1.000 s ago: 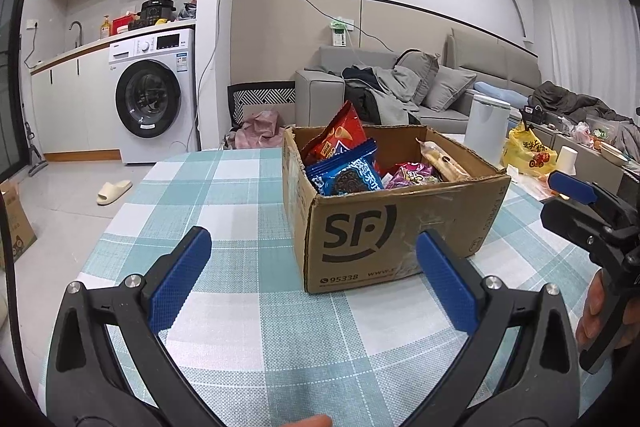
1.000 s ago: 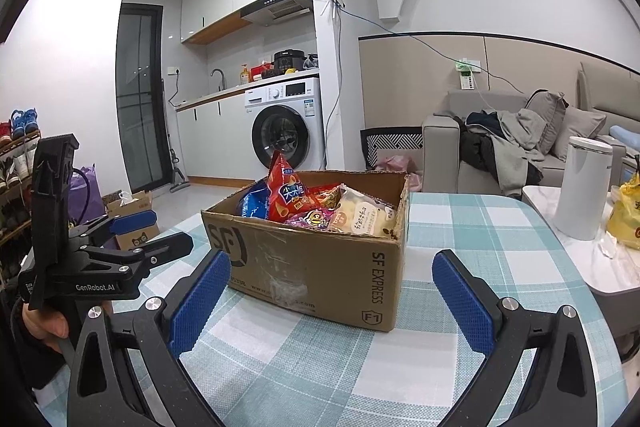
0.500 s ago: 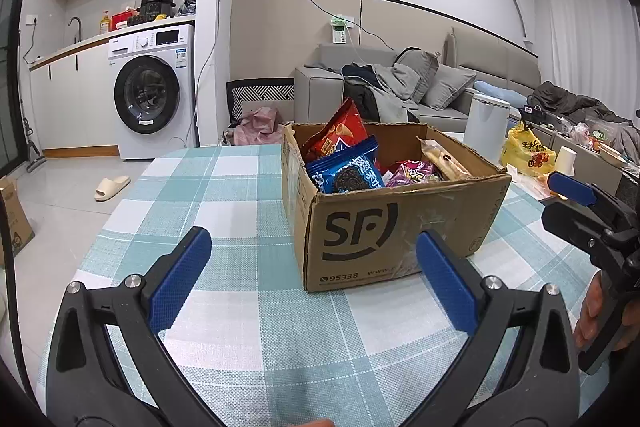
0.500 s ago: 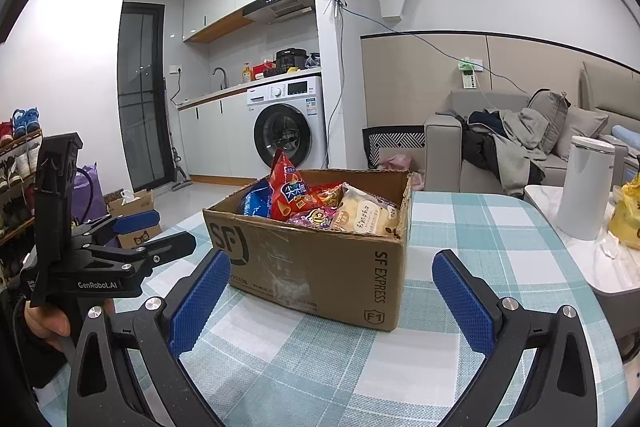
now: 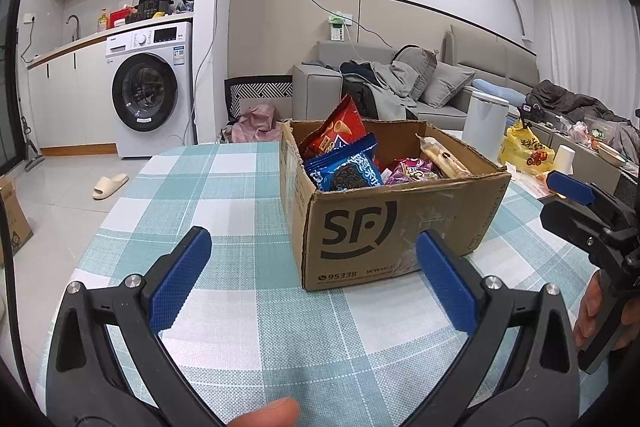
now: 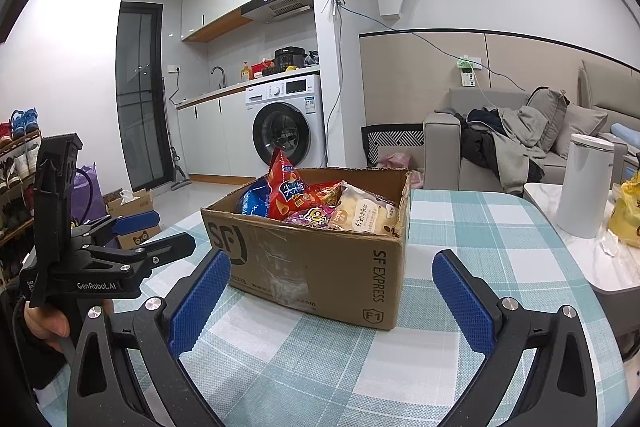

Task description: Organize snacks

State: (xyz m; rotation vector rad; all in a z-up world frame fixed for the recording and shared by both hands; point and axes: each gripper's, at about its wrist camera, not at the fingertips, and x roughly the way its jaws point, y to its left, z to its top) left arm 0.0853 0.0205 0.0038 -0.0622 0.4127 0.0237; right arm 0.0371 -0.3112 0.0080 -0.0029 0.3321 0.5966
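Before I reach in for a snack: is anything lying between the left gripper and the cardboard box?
Nothing: in the left wrist view only bare checked tablecloth lies between the open left gripper and the cardboard box.

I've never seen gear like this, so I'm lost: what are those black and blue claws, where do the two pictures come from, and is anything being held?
No robot here: a person holds a pair of tongs in each hand, each carrying a camera that looks along its fingers. One picture looks past the left tongs, the other past the right tongs. Both stand open and hold nothing. On the checked tablecloth sits a cardboard box of snacks, among them a blue cookie pack and a red chip bag.
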